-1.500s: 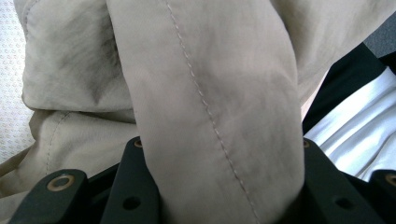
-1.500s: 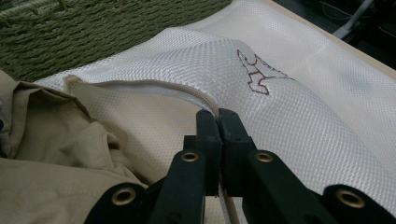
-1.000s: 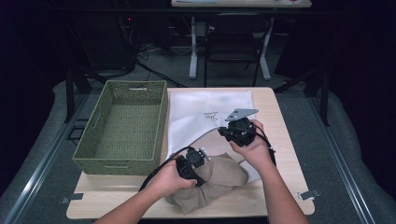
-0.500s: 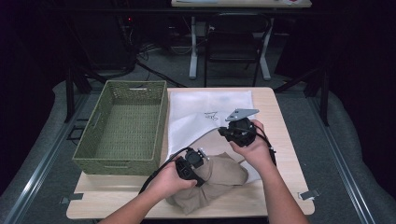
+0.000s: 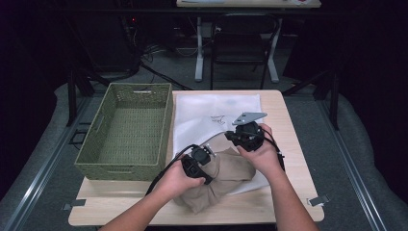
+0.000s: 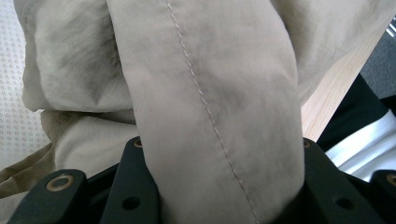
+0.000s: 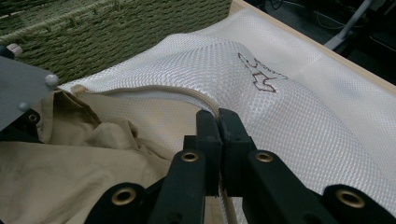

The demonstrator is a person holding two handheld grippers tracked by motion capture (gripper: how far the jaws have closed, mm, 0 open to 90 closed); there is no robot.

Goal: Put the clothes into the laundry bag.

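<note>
Khaki garment (image 5: 226,180) lies bunched at the lower middle of the high view, partly on the white mesh bag (image 5: 216,113) spread over the table (image 5: 288,202), right of the green woven basket (image 5: 127,130). Left gripper (image 5: 204,156) clamps a thick seamed fold of it, while right gripper (image 7: 218,116), jaws pressed together, pinches the bag's opening edge.

There are no words, letters or numbers to read anywhere. The only sign is a small stitched drawing (image 7: 259,72) in dark thread on the white mesh bag (image 7: 308,107). It looks like a little outline shape, not writing. From above it shows as a tiny dark mark (image 5: 219,119) on the bag, too small to make out.
</note>
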